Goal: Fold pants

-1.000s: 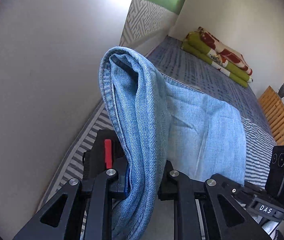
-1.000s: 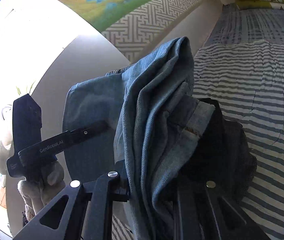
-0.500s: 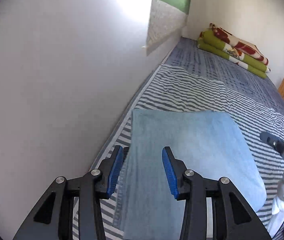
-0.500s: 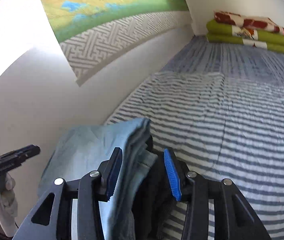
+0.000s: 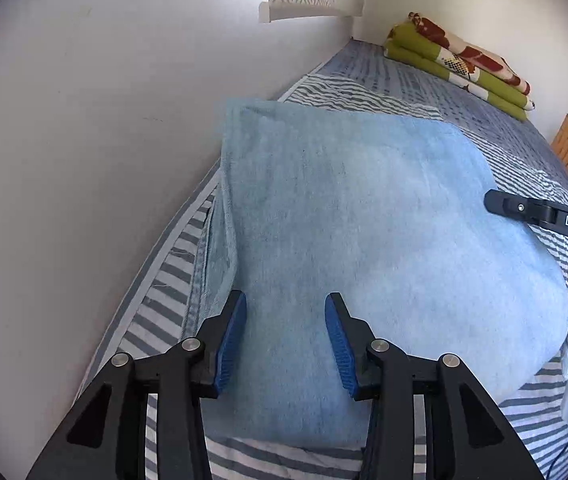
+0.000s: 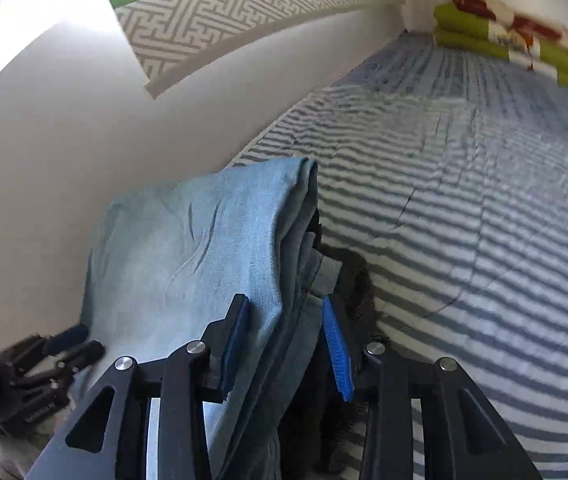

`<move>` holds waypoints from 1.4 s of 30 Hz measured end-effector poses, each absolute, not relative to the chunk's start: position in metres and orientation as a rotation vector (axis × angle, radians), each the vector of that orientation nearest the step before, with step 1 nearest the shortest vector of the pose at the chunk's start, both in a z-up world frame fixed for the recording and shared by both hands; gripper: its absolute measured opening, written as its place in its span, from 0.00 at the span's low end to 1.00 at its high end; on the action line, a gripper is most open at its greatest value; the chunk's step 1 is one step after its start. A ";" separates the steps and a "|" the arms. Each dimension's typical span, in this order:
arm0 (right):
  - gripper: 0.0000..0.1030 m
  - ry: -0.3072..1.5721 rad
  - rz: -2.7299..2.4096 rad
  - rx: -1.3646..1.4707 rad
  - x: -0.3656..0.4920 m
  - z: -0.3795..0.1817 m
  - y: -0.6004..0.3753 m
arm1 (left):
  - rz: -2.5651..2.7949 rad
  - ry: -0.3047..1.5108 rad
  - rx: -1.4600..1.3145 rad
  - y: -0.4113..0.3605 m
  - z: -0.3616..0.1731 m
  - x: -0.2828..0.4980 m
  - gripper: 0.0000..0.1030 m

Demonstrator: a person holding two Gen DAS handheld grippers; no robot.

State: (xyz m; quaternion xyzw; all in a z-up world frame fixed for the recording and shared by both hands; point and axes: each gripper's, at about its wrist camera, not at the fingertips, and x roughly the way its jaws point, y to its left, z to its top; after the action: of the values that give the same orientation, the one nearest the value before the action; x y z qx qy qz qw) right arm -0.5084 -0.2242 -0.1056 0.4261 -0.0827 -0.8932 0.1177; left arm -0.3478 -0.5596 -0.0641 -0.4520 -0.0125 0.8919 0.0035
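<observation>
Pants (image 5: 364,240) are light-blue denim, soft faded weave, folded into a thick rectangular stack lying flat on the striped bed (image 5: 532,168) right beside the white wall (image 5: 84,140). Layered fold edges and a dark inner piece show along the stack's side in your right view. Your left gripper (image 5: 286,340) is released, fingers spread above the top panel. Your right gripper (image 6: 286,344) is also released, blue ribbed fingers (image 6: 336,354) straddling the edge without pinching.

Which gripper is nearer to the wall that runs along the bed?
Left. The left gripper hovers over the folded pants by their wall-side edge, close to the wall. The right gripper sits at the pants' far edge, away from it.
</observation>
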 end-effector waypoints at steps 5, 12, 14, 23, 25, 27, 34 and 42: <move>0.33 -0.162 -2.597 1.005 -0.444 -0.071 -0.240 | 2.827 -0.141 -1.369 -0.564 -0.051 -0.315 0.44; 0.33 0.019 -2.486 1.292 -0.413 -0.117 -0.254 | 2.779 -0.253 -1.508 -0.554 -0.059 -0.292 0.48; 0.33 0.002 -2.487 1.358 -0.400 -0.118 -0.244 | 2.766 -0.264 -1.540 -0.548 -0.060 -0.275 0.48; 0.34 -0.029 -2.546 1.282 -0.275 -0.068 -0.191 | 2.816 -0.169 -1.329 -0.452 0.007 -0.145 0.49; 0.36 -0.062 -2.567 1.248 -0.240 -0.051 -0.177 | 2.813 -0.158 -1.262 -0.427 0.027 -0.112 0.50; 0.41 -0.103 -2.600 1.195 -0.201 -0.035 -0.163 | 2.801 -0.128 -1.205 -0.398 0.047 -0.075 0.51; 0.44 -0.149 -2.735 1.072 -0.099 0.009 -0.112 | 2.778 -0.063 -1.063 -0.317 0.107 0.043 0.56; 0.48 -0.083 -2.837 1.026 -0.026 0.007 -0.096 | 2.795 -0.087 -1.050 -0.275 0.109 0.132 0.61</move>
State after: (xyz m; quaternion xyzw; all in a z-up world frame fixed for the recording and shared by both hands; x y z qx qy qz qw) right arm -0.0263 -0.0958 0.0071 0.3392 -0.0275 -0.9383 0.0619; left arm 0.1322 -0.2748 0.1087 -0.3505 -0.0291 0.9329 0.0773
